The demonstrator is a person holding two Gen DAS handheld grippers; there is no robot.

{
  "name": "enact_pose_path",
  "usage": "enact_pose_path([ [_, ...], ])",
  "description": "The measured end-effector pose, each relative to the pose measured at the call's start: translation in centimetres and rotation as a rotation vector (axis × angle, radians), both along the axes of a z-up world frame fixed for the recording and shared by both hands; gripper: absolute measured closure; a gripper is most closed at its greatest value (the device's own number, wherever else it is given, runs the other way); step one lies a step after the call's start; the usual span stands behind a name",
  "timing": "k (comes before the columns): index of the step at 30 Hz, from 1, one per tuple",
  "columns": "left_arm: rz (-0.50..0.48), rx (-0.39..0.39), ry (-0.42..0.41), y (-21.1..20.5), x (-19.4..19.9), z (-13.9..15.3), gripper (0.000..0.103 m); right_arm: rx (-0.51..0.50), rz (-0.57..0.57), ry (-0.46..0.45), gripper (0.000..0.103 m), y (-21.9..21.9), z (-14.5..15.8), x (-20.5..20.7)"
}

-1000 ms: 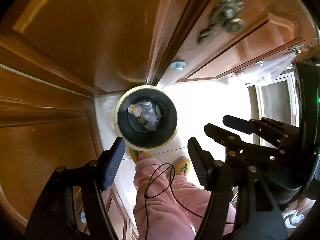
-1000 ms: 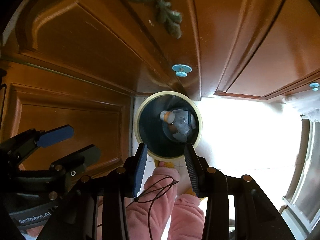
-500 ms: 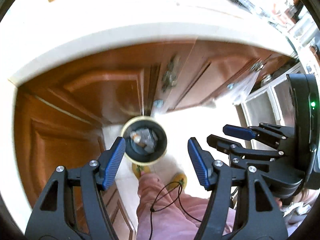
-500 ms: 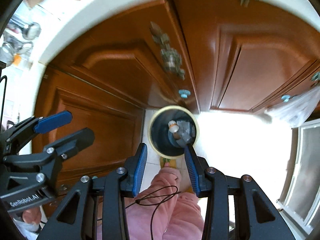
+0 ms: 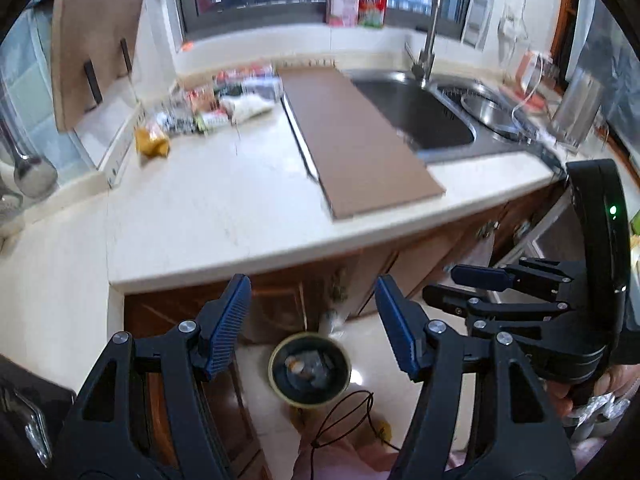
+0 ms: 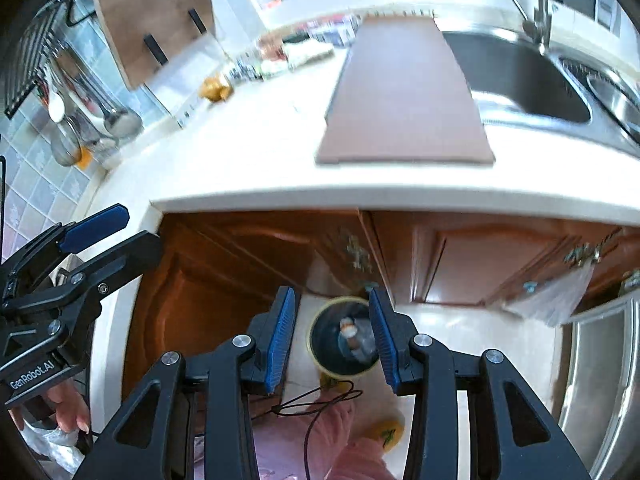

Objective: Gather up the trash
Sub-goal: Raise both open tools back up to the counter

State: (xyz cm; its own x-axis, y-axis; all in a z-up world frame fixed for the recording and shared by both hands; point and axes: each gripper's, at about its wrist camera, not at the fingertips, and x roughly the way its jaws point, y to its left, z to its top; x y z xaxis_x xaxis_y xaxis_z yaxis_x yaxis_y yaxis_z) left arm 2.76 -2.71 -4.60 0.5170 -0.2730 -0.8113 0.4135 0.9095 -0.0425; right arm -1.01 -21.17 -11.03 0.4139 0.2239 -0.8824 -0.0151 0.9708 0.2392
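Note:
A dark round bin with a yellow rim (image 5: 310, 372) stands on the floor by the cabinets, with wrappers inside; it also shows in the right wrist view (image 6: 344, 336). My left gripper (image 5: 312, 320) is open and empty, high above the bin. My right gripper (image 6: 332, 334) is open and empty, also above the bin. Several wrappers and packets (image 5: 208, 108) lie at the back of the white countertop (image 5: 224, 208), with a yellow crumpled piece (image 5: 151, 142) to their left. The same trash shows in the right wrist view (image 6: 280, 60).
A brown board (image 5: 352, 140) lies across the counter beside the steel sink (image 5: 424, 112). A cutting board (image 5: 92, 40) leans on the wall. Ladles (image 6: 100, 112) hang at left. Wooden cabinet doors (image 6: 460, 268) are below. A plastic bag (image 6: 556, 296) hangs at right.
Both grippers have risen and tilted up from the bin; the countertop, board and sink have come into view and the bin looks much smaller. Jaws stay open.

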Motion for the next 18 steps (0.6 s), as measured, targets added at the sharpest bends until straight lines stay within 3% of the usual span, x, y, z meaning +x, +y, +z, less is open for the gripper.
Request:
enact_pose_path([
  [7,0.014,-0.015,-0.09,0.6,2.5,4.0,0.041,-0.025,0.025,-0.084,0.064,0.8,4.2,2.9],
  [10,0.025,-0.026,-0.073,1.5,4.4,4.8,0.041,-0.033,0.032,-0.118,0.064,1.5,6.2,4.6],
  [18,0.04,-0.014,-0.035,4.1,11.2,4.3,0.041,-0.049,0.019,-0.185,0.064,4.9,7.8,11.2],
])
